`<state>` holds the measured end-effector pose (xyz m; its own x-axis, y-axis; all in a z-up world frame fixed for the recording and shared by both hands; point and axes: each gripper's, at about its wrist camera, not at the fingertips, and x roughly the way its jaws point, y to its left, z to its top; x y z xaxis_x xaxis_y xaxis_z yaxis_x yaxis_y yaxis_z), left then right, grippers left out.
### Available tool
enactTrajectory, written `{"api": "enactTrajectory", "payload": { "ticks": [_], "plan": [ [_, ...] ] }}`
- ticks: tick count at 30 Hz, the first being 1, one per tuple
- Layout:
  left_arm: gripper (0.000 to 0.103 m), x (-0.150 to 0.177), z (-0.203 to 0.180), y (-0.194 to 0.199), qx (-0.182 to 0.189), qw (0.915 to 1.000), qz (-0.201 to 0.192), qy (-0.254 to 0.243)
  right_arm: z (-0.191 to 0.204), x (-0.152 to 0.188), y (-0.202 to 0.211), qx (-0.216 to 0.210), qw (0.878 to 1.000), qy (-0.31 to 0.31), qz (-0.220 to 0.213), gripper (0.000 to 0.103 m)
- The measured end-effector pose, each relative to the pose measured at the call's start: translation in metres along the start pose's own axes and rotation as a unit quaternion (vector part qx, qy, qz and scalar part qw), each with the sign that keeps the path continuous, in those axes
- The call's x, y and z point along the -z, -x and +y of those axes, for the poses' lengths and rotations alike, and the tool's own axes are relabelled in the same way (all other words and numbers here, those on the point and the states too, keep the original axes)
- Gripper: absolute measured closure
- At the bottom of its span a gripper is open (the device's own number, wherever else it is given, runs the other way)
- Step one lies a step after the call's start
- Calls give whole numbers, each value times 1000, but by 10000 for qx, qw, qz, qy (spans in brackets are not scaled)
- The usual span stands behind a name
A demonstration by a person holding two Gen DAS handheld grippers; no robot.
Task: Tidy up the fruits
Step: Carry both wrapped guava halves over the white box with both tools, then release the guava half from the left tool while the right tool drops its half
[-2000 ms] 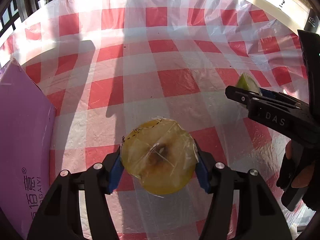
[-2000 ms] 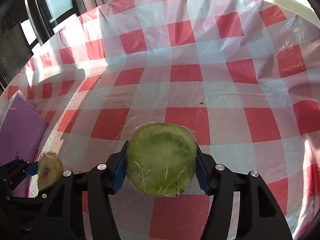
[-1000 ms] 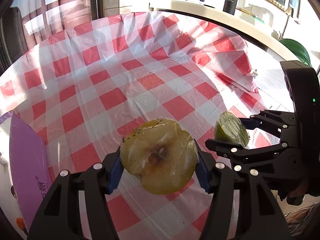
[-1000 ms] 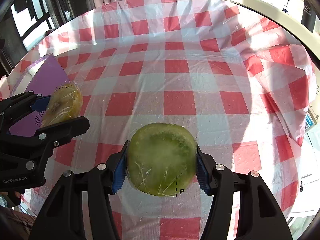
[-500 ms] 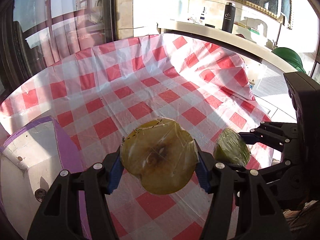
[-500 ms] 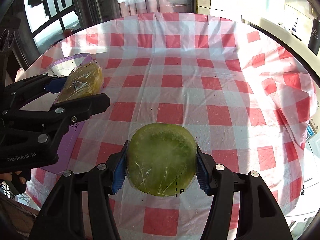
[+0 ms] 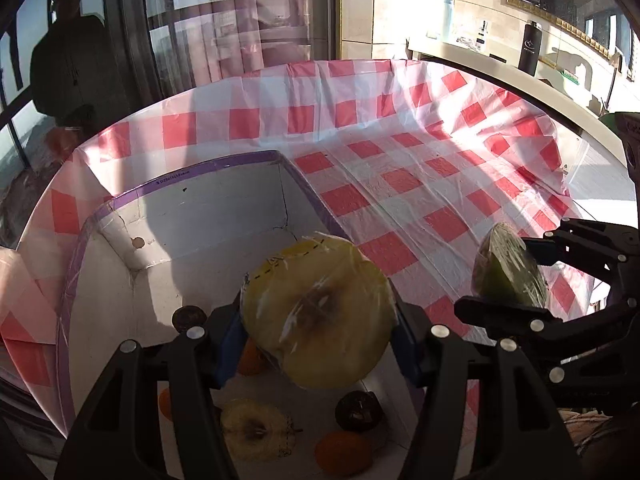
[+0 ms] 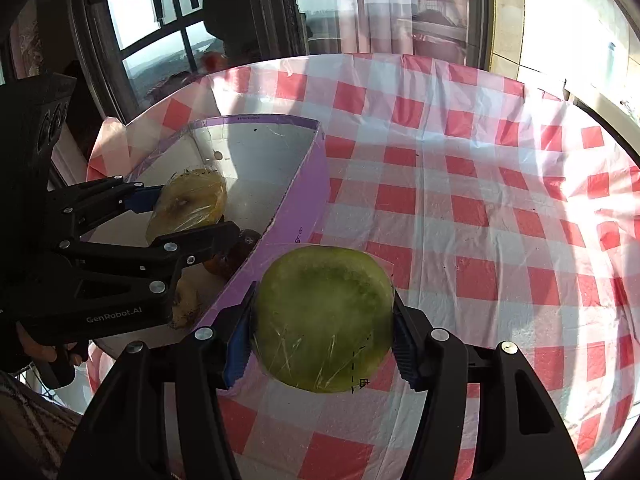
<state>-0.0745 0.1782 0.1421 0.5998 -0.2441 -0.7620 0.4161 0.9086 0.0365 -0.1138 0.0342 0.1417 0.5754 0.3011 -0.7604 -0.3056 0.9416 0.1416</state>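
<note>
Plastic-wrapped yellow apple half [image 7: 318,316] clamped in left gripper [image 7: 318,344], above box [image 7: 192,216] holding other fruit; film looks slippery, flesh soft, sides are best hold. Box walls close, little room. Right view: right gripper [image 8: 322,340] grips wrapped green half [image 8: 322,316] over tablecloth [image 8: 480,208], beside box edge; open space rightward.

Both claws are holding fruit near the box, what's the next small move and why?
Probably lower the left claw and release its yellow fruit half into the box: it hangs over the opening, while the right claw's green half is outside the wall.
</note>
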Motion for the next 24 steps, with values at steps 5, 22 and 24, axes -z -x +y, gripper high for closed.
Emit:
{"api": "enactTrajectory", "payload": {
  "ticks": [5, 22, 24],
  "plan": [
    [42, 16, 34, -2, -416, 9985, 272, 229, 41, -11, -16, -338, 9980, 525, 69, 45],
    [42, 39, 107, -14, -1421, 9813, 1009, 816, 126, -9, -82, -405, 9750, 2027, 818, 45],
    [42, 42, 110, -16, -1423, 9791, 1145, 896, 127, -8, -82, -388, 9742, 2055, 851, 45]
  ]
}}
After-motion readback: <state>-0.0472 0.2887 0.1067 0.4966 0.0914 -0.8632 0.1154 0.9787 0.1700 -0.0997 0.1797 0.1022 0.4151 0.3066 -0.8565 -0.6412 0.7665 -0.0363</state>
